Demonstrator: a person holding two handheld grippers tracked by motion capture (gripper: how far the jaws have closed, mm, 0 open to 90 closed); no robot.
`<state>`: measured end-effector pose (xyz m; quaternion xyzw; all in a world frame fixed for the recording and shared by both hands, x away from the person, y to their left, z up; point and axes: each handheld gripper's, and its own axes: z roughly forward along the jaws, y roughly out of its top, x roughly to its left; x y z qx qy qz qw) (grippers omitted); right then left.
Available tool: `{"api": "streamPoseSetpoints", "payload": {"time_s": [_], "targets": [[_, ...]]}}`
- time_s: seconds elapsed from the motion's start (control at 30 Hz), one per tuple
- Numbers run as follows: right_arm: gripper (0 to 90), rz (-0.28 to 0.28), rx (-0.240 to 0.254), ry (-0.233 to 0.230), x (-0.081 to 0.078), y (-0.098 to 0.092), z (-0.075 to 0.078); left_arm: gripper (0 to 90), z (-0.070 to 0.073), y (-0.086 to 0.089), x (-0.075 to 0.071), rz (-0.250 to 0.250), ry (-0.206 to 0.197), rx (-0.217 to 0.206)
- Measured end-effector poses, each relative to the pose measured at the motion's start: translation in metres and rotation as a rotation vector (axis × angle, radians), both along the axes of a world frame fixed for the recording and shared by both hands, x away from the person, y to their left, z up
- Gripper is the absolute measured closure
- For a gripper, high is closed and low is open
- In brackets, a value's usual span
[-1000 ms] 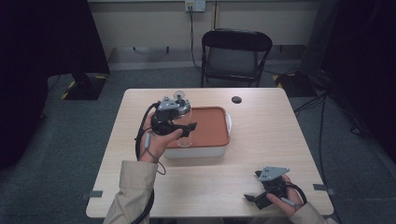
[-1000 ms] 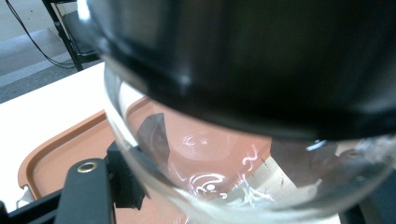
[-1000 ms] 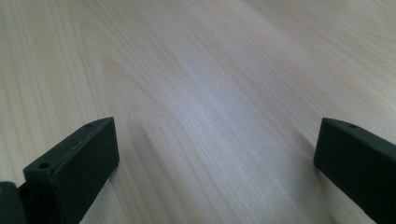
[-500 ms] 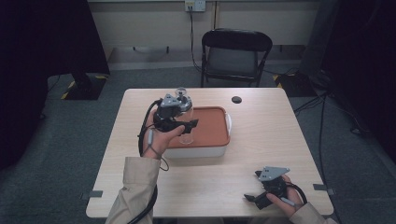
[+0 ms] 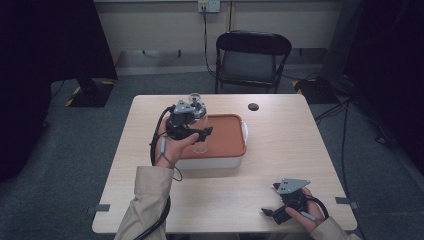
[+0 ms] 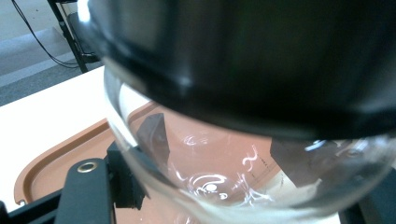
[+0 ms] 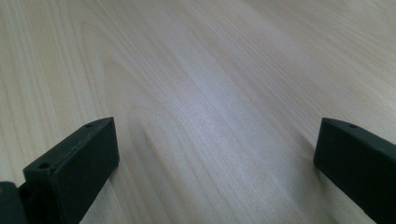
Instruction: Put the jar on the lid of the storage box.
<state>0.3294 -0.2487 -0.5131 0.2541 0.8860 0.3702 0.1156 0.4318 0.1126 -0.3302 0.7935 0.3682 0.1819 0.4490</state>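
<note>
My left gripper [image 5: 204,133] hovers over an orange tray [image 5: 227,135] that tops a white box [image 5: 215,161], and it is shut on a clear drinking glass [image 5: 201,145]. In the left gripper view the glass [image 6: 210,182] sits right up against the camera between the black jaws, with the tray [image 6: 51,158] beneath it. A second clear glass [image 5: 196,101] stands just behind that hand, at the tray's far left corner. My right gripper [image 5: 270,212] rests on the table near the front right edge. Its jaws [image 7: 215,158] stand wide open over bare wood.
A small black disc [image 5: 253,106] lies on the table [image 5: 300,150] beyond the tray. A black folding chair [image 5: 252,60] stands behind the far edge. Cables run across the floor at the right.
My left gripper has shifted slightly over the tray with the glass still in it. The right gripper has not moved.
</note>
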Motion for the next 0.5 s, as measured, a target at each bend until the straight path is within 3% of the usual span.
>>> {"api": "streamPoseSetpoints", "payload": {"time_s": [0.5], "targets": [[0.0, 0.0, 0.0, 0.0, 0.0, 0.0, 0.0, 31.7, -0.0055, -0.004, 0.0093, 0.008, -0.003, 0.003]]}}
